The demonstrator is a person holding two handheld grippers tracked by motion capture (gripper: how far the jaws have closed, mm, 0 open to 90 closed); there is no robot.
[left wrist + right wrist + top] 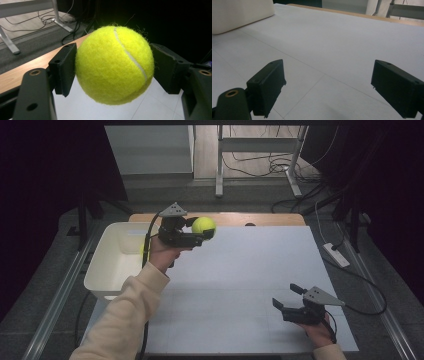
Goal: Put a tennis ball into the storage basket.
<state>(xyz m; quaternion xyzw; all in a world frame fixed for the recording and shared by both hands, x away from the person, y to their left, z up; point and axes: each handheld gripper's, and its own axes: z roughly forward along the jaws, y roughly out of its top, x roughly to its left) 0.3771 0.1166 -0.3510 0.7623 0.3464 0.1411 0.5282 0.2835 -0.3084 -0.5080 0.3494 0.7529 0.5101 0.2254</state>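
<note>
A yellow tennis ball [204, 225] is held above the far left of the white table top, with my left gripper [206, 234] shut on it. In the left gripper view the ball [114, 65] sits squeezed between both black pads [65, 68]. A white bin [111, 265] stands at the table's left edge, just left of that hand, with something yellow [142, 251] partly hidden inside it behind the hand. My right gripper [286, 296] rests low near the front right of the table, open, with nothing between its fingers [268, 86].
The white table surface [240, 270] has a wooden strip [270, 219] along its far edge. The bin's corner [242, 13] appears at the upper left of the right gripper view. Cables and a power strip [336, 255] lie on the floor to the right, metal table legs beyond.
</note>
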